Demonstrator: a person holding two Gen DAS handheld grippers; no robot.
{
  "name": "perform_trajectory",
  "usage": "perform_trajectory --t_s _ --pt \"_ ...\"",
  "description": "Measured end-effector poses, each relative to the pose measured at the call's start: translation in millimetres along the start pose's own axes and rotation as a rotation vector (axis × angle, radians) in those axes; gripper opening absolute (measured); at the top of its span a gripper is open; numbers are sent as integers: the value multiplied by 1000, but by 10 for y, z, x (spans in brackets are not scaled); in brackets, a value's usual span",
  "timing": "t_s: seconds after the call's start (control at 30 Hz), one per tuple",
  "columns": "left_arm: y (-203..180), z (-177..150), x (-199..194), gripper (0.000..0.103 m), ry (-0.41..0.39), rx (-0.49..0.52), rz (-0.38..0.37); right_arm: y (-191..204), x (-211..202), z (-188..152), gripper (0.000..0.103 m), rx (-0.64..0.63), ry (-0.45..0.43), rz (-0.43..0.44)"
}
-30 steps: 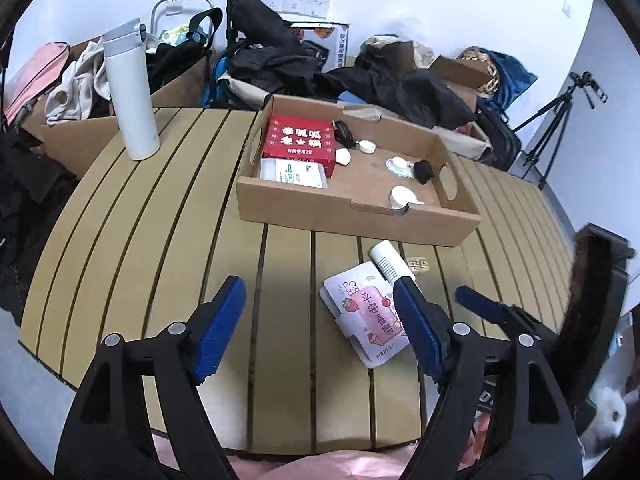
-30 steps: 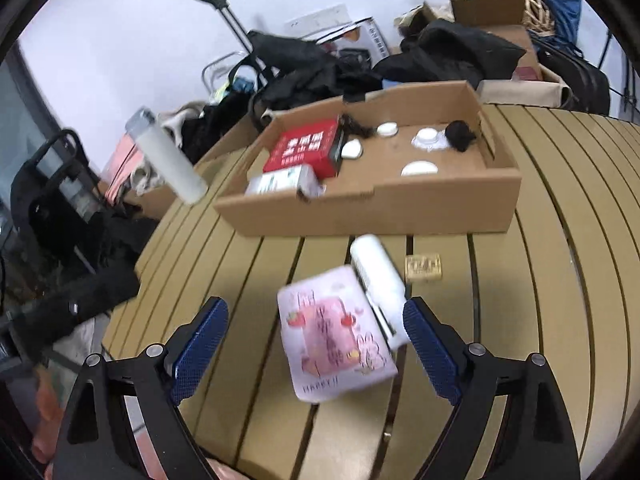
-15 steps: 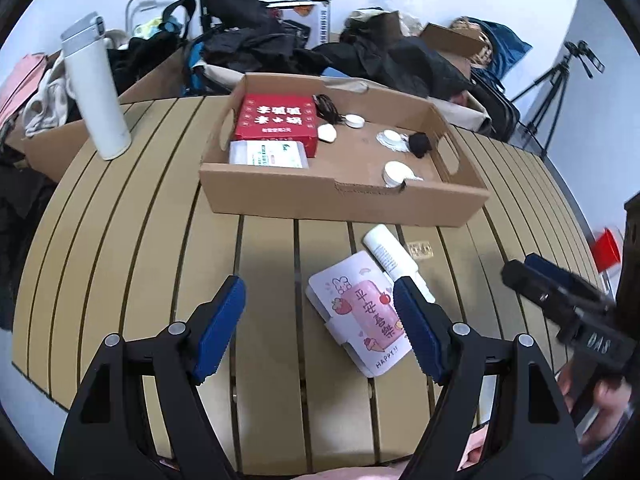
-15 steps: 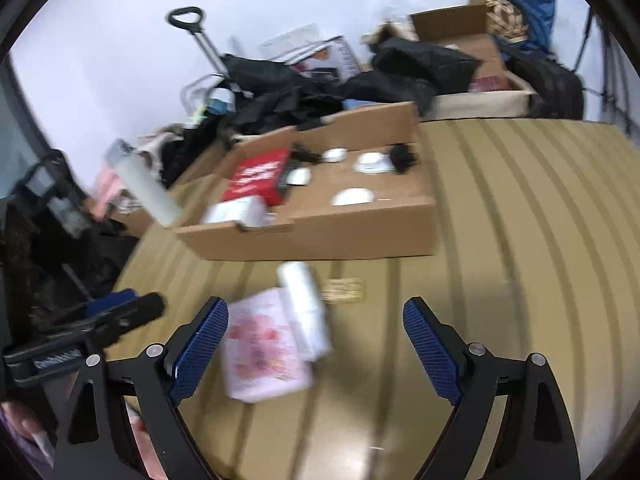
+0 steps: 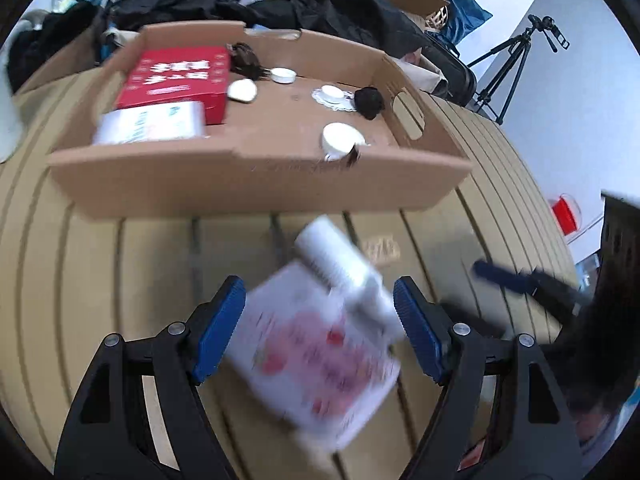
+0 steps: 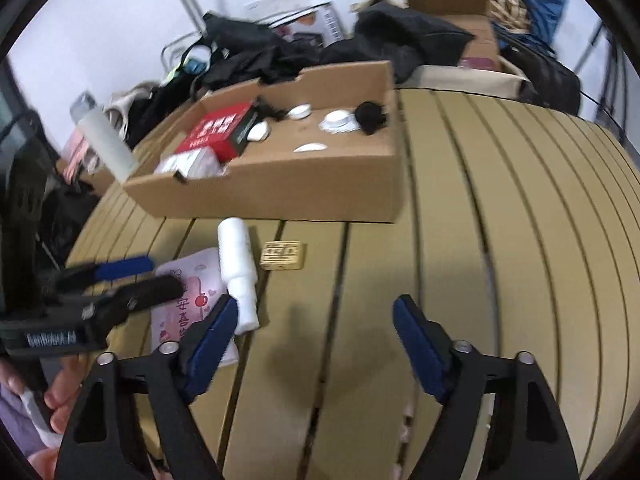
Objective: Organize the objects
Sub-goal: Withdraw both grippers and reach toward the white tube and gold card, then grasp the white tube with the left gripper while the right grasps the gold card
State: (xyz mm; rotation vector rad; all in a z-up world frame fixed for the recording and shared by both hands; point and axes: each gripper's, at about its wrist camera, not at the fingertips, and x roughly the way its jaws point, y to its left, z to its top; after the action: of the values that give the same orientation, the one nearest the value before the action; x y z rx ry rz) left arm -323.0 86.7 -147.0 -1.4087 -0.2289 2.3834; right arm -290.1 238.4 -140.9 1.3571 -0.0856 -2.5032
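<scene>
Both grippers gape: left gripper over glossy pink card; right gripper over slatted table.

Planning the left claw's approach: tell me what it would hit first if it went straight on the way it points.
The left claw is open, and the pink card with the white bottle resting on its edge sits right between the fingers, so it would likely meet those first. The picture is blurred, so depth is uncertain.
</scene>
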Motion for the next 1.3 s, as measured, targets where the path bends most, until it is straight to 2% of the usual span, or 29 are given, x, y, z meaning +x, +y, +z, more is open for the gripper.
perform_trajectory --t_s 0.03,0.1,0.17,0.2,0.27,0.3,0.33,0.4,0.43,0.57,0.6,0.7,0.8,0.97,1.13,1.2,1.23,1.27,1.3 --pt "-22 76 102 73 20 12 -8 38 57 0 75 -20 11 -8" --pt "-63 164 250 72 69 11 57 55 104 -20 73 -26 18 -2" --pt "-108 158 268 74 69 -4 9 7 98 -31 72 -8 9 -16" --pt "-154 143 277 74 57 -9 -3 -39 94 -30 72 6 2 -54" --pt "-309 109 359 73 40 45 63 -157 65 -33 71 40 -14 -123" --pt "-340 92 391 55 29 63 99 -243 37 -35 70 67 -24 -128" --pt "-352 63 417 44 15 71 121 -301 13 -33 70 86 -30 -128" --pt "-302 17 379 35 0 40 75 -375 -45 -29 71 105 -39 -136" --pt "-269 -16 358 34 2 38 55 -377 -62 -26 71 100 -39 -137" --pt "-151 -75 303 32 -4 19 17 -244 -27 -6 71 69 -46 -94" --pt "-143 -74 299 37 1 17 2 -182 40 -3 71 66 -40 -72" --pt "-125 -92 275 31 4 22 8 -100 151 -17 70 83 -34 -40" --pt "-102 -88 268 27 12 11 -22 -88 157 -17 70 82 -44 -28" --pt "78 -79 -227 24 -118 -82 -65 8 220 39 70 58 -48 -30" --pt "179 -100 -810 24 -246 -166 -124 294 516 185 70 -24 -43 -107" --pt "163 -149 -983 24 -274 -162 -111 382 641 195 62 -61 -53 -216" --pt "136 -165 -1017 24 -279 -152 -95 370 638 192 55 -51 -74 -228" --pt "107 -188 -1056 24 -281 -143 -77 345 620 185 34 -37 -85 -224" --pt "90 -242 -1125 24 -287 -143 -61 308 612 165 34 -19 -80 -232"
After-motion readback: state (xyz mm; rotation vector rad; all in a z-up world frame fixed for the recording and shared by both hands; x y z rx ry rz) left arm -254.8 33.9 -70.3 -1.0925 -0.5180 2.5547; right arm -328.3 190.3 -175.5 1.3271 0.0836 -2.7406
